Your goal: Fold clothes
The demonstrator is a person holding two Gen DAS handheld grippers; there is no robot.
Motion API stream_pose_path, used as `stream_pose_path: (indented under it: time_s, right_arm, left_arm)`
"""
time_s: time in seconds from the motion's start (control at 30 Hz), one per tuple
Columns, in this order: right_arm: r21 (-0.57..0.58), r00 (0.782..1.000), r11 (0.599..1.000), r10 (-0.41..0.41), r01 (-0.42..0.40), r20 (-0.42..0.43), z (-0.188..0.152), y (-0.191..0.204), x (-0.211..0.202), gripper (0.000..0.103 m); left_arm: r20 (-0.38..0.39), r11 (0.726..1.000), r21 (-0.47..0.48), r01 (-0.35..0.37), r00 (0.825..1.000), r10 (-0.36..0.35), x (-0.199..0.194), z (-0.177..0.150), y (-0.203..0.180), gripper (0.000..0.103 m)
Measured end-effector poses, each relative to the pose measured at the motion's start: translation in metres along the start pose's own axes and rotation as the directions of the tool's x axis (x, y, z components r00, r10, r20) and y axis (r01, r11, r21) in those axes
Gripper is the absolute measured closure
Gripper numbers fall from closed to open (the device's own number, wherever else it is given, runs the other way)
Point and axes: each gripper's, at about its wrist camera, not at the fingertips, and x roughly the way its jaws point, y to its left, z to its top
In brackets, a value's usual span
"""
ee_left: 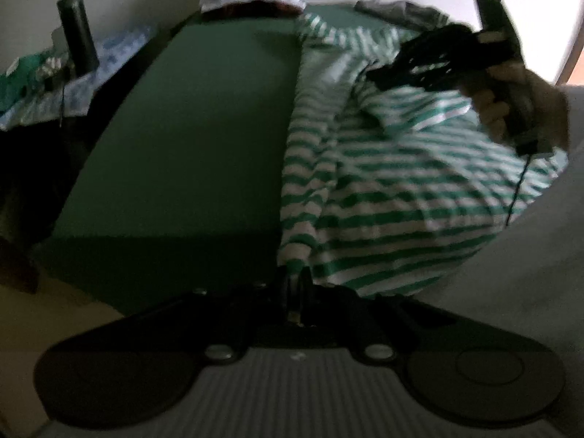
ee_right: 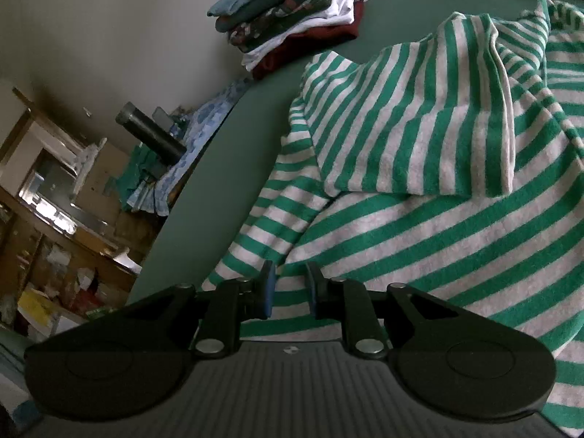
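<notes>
Green-and-white stripes cover most of what can be seen: the striped garment (ee_right: 419, 189) lies spread over the right part of the green surface (ee_left: 189, 138), one sleeve (ee_right: 412, 120) already turned in across its body. At the far edge a stack of folded clothes (ee_right: 295, 25) suggests several pieces are finished, while a dark crumpled garment (ee_left: 398, 9) waits beyond the striped one, so I would judge the work past its start but far from done, with this piece only partly folded. The left gripper (ee_left: 294, 286) has its jaws pressed together on the cuff end of the long striped sleeve (ee_left: 303, 189) that runs down the garment's left edge, apparently ready to carry it over. The right gripper (ee_right: 288, 292) hovers just above the fabric with its jaws apart, gripping nothing. The left wrist view is dim and smeared, so the right gripper and the hand (ee_left: 511, 106) around it show only as dark shapes there. How the garment's near hem lies is cut off behind both devices.
</notes>
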Motion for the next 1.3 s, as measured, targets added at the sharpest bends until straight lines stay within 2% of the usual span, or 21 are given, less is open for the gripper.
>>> stream_pose_path:
  time_s: [0.13, 0.27, 0.3, 0.37, 0.43, 0.63, 0.7, 0.73, 0.8, 0.97, 1.1, 1.2, 1.3]
  right_arm:
    - [0.035, 1.000, 0.999, -0.010, 0.009, 0.019, 0.010, -0.004, -0.005, 0.071]
    - [0.092, 1.000, 0.996, 0.011, -0.013, 0.027, 0.020, -0.013, -0.002, 0.071]
    - [0.118, 0.999, 0.993, 0.000, -0.005, 0.038, 0.022, -0.017, 0.000, 0.071]
    - [0.174, 0.998, 0.985, -0.002, -0.009, 0.061, 0.024, -0.025, 0.004, 0.075]
    - [0.214, 0.996, 0.976, 0.012, -0.030, 0.087, 0.026, -0.031, 0.008, 0.075]
    - [0.204, 0.991, 0.978, 0.012, -0.040, 0.136, 0.031, -0.029, 0.015, 0.074]
    - [0.177, 0.991, 0.984, 0.001, -0.024, 0.131, 0.034, -0.028, 0.018, 0.082]
    - [0.167, 0.992, 0.986, 0.001, -0.023, 0.128, 0.036, -0.028, 0.018, 0.091]
    - [0.147, 0.993, 0.989, 0.003, -0.021, 0.121, 0.041, -0.030, 0.018, 0.092]
    - [0.061, 0.981, 0.995, 0.061, -0.073, 0.182, 0.055, -0.021, -0.004, 0.093]
    - [-0.007, 0.975, 0.996, 0.093, -0.093, 0.202, 0.064, -0.014, -0.018, 0.093]
    - [-0.048, 0.977, 0.998, 0.050, -0.041, 0.207, 0.065, -0.017, -0.024, 0.093]
    - [-0.039, 0.981, 0.999, 0.013, -0.006, 0.191, 0.064, -0.030, -0.025, 0.093]
  left_arm:
    - [0.027, 0.999, -0.020, -0.033, 0.999, 0.033, -0.011, 0.002, -0.013, 0.103]
    - [0.039, 0.994, -0.048, -0.093, 0.995, 0.095, -0.016, -0.001, -0.027, 0.103]
    - [0.043, 0.990, -0.044, -0.133, 0.990, 0.135, -0.016, -0.002, -0.030, 0.103]
    - [0.034, 0.967, -0.042, -0.253, 0.967, 0.254, -0.011, -0.003, -0.036, 0.103]
    - [0.021, 0.953, -0.060, -0.298, 0.954, 0.300, -0.007, -0.003, -0.039, 0.103]
    - [0.058, 0.950, -0.056, -0.309, 0.948, 0.312, -0.013, -0.001, -0.061, 0.103]
    - [0.056, 0.947, -0.041, -0.317, 0.946, 0.319, -0.012, -0.002, -0.066, 0.103]
    - [0.055, 0.945, -0.036, -0.325, 0.944, 0.327, -0.013, -0.002, -0.068, 0.103]
    - [0.058, 0.939, -0.037, -0.343, 0.937, 0.345, -0.017, -0.001, -0.070, 0.103]
    - [0.093, 0.929, -0.053, -0.367, 0.924, 0.370, -0.037, 0.011, -0.074, 0.103]
    - [0.107, 0.944, -0.026, -0.330, 0.938, 0.331, -0.044, 0.016, -0.090, 0.103]
    - [0.094, 0.962, -0.013, -0.272, 0.958, 0.272, -0.041, 0.014, -0.104, 0.103]
    - [0.052, 0.981, -0.052, -0.188, 0.980, 0.191, -0.034, 0.011, -0.109, 0.103]
